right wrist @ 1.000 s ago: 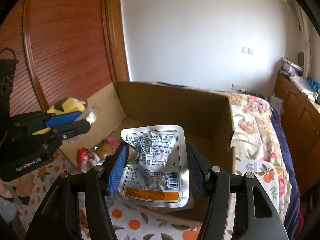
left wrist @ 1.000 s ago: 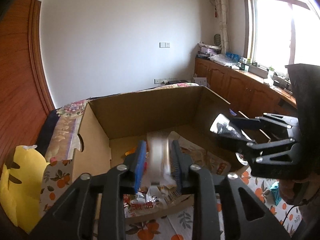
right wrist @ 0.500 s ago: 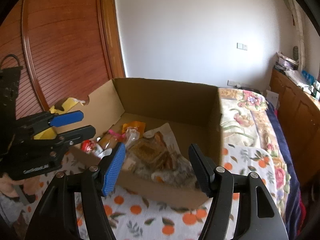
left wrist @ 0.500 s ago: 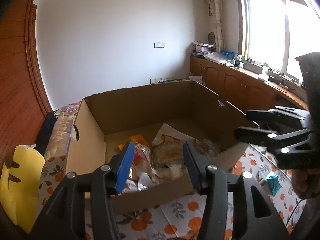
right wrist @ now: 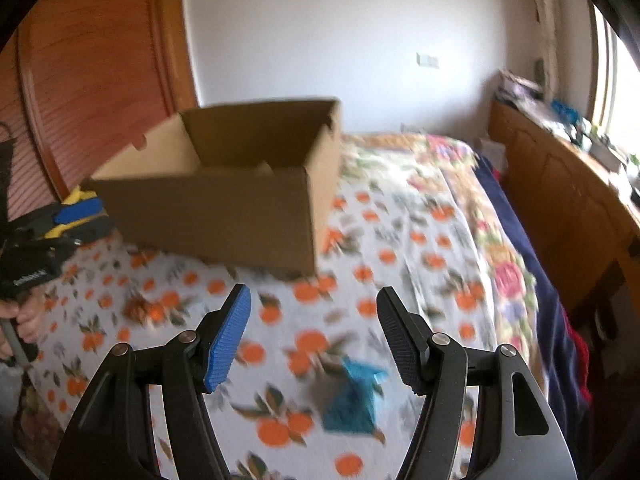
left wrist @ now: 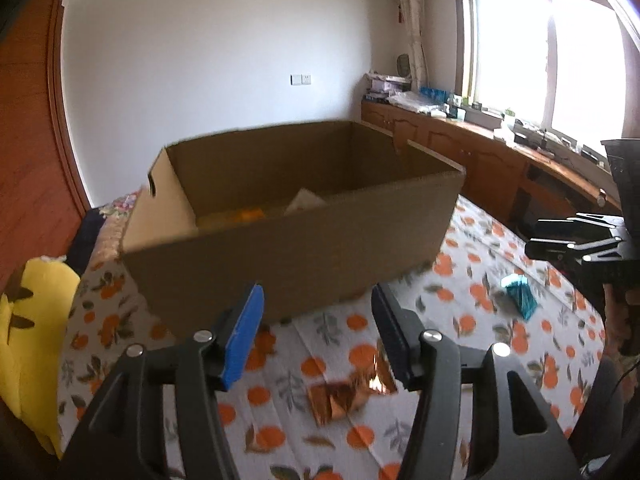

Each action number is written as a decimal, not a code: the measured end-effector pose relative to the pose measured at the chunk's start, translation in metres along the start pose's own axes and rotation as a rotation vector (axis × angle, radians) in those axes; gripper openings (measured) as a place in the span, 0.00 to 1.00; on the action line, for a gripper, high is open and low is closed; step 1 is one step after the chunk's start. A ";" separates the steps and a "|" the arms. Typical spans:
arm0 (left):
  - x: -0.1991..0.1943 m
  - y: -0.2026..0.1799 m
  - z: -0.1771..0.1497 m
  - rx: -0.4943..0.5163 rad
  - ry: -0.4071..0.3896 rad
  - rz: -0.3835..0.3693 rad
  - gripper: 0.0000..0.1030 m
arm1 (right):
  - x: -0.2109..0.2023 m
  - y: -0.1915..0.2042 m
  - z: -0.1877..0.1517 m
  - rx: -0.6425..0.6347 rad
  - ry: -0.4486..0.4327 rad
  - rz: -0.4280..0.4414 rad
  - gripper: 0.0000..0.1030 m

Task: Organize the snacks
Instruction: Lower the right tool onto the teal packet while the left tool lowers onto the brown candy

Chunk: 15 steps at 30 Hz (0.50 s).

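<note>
The left gripper (left wrist: 318, 334) is seen with its jaws spread apart and nothing between them, held above the orange-patterned cloth (left wrist: 472, 320) in front of the cardboard box (left wrist: 288, 248). A copper-coloured foil snack packet (left wrist: 346, 392) is shown lying on the cloth directly below and between the left fingers, untouched. The right gripper (right wrist: 314, 338) is likewise released, with no object held, and a teal snack packet (right wrist: 352, 398) is seen on the cloth beneath its gap; the same teal packet (left wrist: 520, 294) appears in the left view to the right of the box. Inside the box, orange and pale wrappers (left wrist: 276, 208) are partly visible above the near wall. A yellow object (left wrist: 28, 320) is seen at the left edge, and wooden cabinets (left wrist: 492, 160) are shown under the window; both views are motion-blurred
</note>
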<state>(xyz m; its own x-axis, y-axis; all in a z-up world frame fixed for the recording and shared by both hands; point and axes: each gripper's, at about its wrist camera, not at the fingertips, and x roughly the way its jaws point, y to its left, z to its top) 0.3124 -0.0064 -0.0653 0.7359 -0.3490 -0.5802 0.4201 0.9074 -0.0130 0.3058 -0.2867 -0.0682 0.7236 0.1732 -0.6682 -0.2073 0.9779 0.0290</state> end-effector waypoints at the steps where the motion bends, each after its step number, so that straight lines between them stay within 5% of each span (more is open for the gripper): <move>1: 0.001 0.000 -0.007 0.001 0.008 0.002 0.55 | 0.001 -0.004 -0.006 0.012 0.014 -0.003 0.65; 15: 0.018 0.000 -0.048 0.043 0.139 -0.025 0.55 | 0.041 -0.034 -0.062 0.097 0.157 -0.068 0.63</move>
<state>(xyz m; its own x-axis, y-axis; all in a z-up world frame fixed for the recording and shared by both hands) 0.3002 -0.0019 -0.1146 0.6457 -0.3323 -0.6875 0.4617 0.8870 0.0049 0.3019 -0.3206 -0.1425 0.6206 0.0936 -0.7785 -0.0918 0.9947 0.0465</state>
